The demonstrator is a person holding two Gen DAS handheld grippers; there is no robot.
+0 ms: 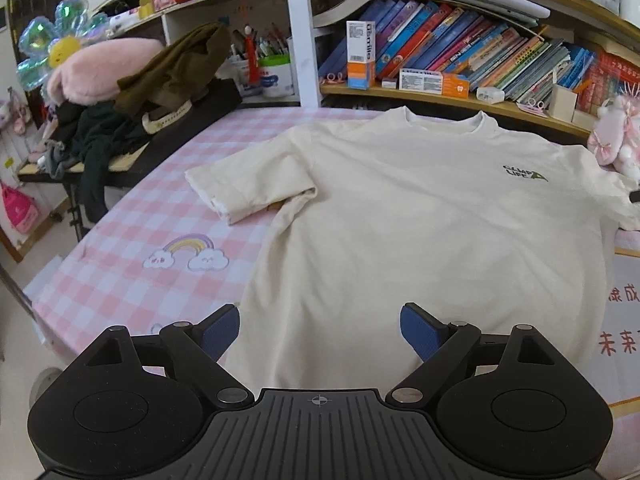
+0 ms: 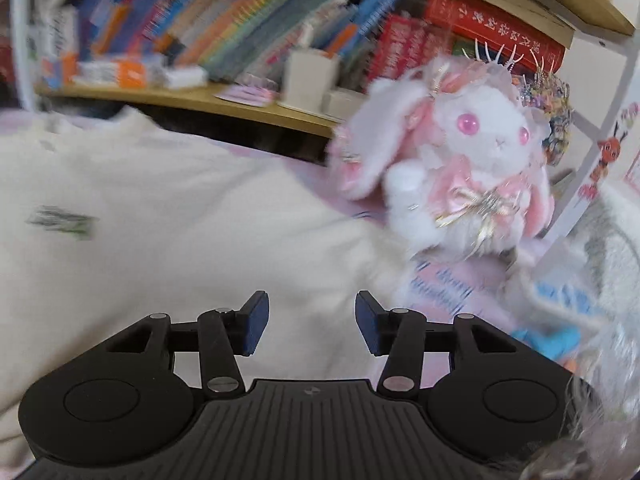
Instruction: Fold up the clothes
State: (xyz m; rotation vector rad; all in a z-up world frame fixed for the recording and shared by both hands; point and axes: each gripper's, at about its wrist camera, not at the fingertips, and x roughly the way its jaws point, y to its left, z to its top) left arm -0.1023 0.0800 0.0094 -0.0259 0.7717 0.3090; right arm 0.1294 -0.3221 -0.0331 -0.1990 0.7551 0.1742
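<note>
T-shirt [image 1: 420, 216], cream, lies flat and face up on my pink-checked desk [image 1: 120, 280]; its far right sleeve is cut off at the frame edge. My left gripper [image 1: 320, 330] hovers over the hem, fingers spread wide, holding nothing. The right wrist view is motion-blurred: my right gripper [image 2: 312, 326] is parted and empty above the shirt, the plush rabbit [image 2: 460, 176] beside it.

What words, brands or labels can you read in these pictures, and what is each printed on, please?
"CAMP LIFE": green chest logo on the cream T-shirt.
"usmile": upright white and orange box on the shelf.
Red Chinese characters on the sheet at right: cut off, only partly readable.
Book spines: too small to read.
Right wrist view: blurred, nothing readable.
</note>
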